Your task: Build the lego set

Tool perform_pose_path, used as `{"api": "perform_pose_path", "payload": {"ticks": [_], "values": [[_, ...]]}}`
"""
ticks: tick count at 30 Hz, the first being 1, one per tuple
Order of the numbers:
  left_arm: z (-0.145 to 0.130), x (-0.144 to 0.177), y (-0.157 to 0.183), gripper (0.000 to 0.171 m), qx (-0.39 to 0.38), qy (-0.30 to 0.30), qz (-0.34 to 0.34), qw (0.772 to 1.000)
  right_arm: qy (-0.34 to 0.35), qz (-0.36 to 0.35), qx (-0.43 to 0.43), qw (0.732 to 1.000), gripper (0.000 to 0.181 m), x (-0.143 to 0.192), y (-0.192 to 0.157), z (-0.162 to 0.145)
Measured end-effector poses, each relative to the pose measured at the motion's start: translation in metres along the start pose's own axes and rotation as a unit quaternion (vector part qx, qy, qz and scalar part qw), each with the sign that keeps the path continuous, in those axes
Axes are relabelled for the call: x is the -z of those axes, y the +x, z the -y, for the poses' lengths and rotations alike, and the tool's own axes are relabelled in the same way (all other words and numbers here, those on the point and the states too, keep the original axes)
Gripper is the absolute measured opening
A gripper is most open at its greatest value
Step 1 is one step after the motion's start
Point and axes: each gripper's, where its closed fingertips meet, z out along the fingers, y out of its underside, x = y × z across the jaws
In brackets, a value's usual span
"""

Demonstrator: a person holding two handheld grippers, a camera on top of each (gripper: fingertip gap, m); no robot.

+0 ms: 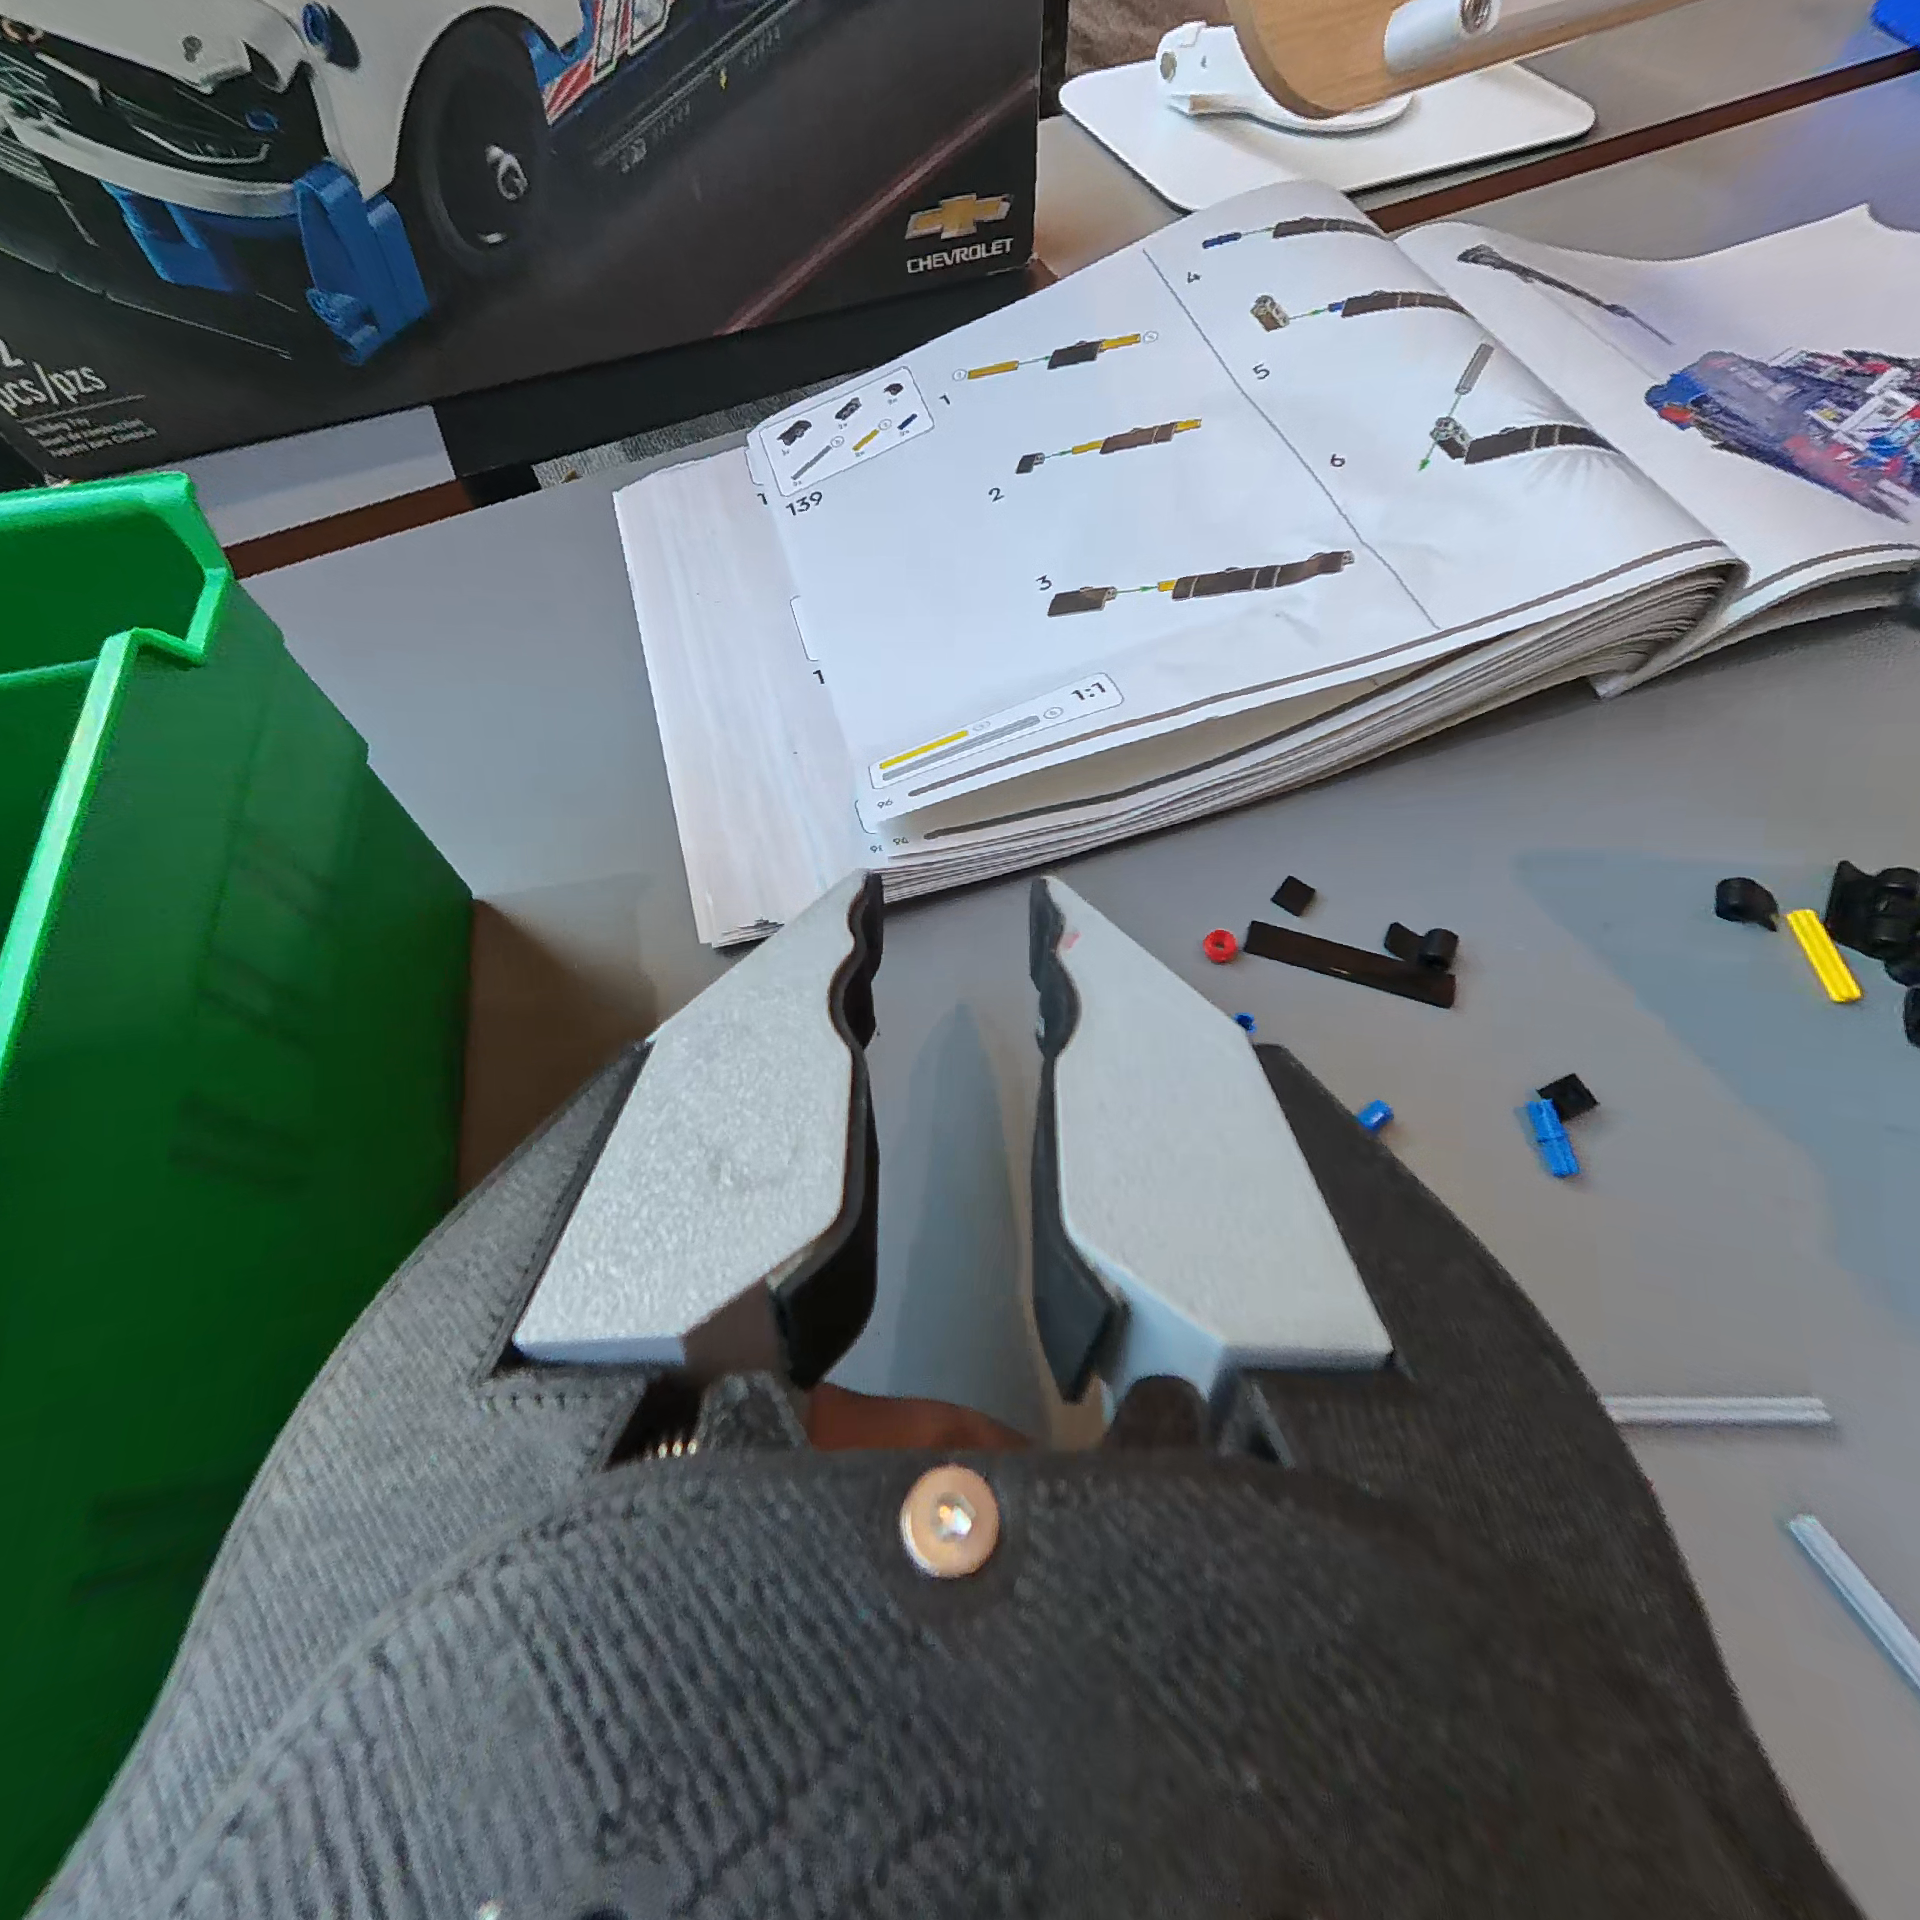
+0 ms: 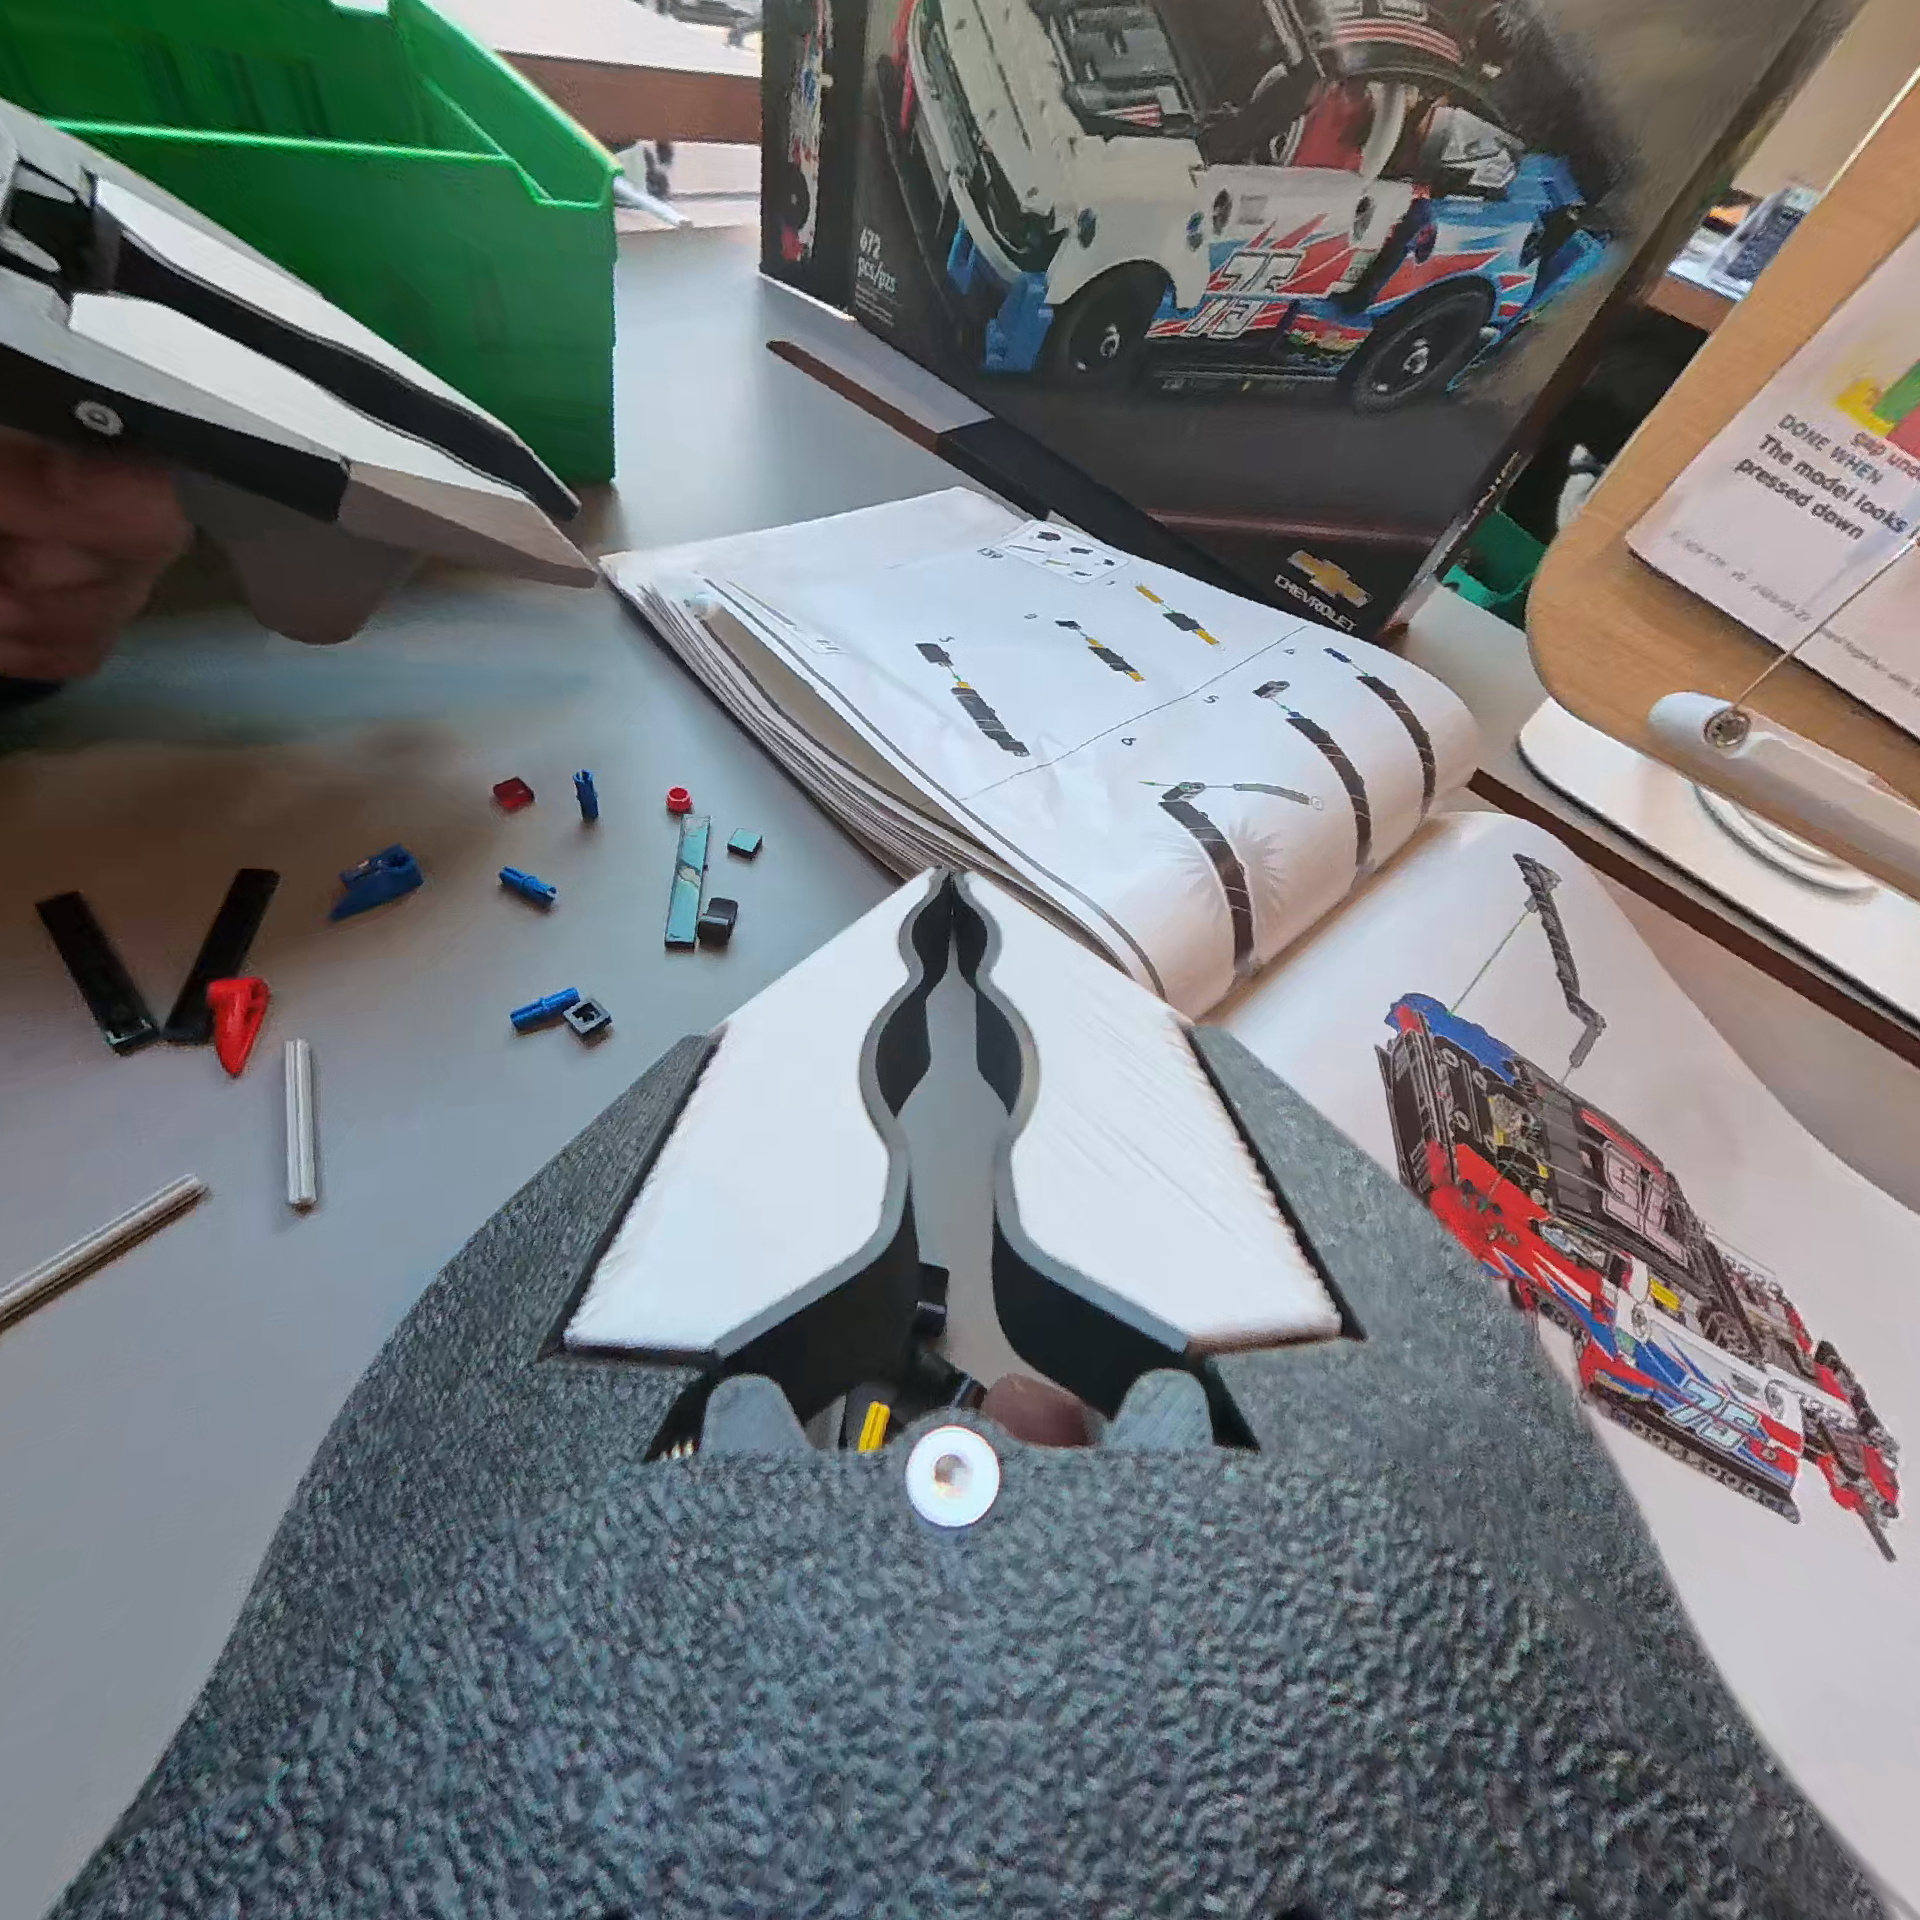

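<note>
Manual open on worktop for reference. Loose lego pieces spread flat beside it — easy picking. Left tongs released, empty; right tongs clenched (nothing visibly gripped).

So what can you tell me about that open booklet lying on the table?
The instruction booklet is thick, white and made of paper. It lies open on the grey table, its left page bulging upward and showing small step drawings of dark and yellow parts. The right page carries a colourful drawing of a car. It sits in front of the set's box, with loose bricks nearby. Neither gripper touches it.
</note>
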Motion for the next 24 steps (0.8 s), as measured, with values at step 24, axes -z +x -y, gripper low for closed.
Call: {"api": "perform_pose_path", "payload": {"ticks": [24], "values": [[0.011,0.006,-0.023,0.025,0.037,0.041,0.046,0.997,-0.002,-0.053,-0.052,0.997,0.000,0.019,0.047,-0.008]]}}
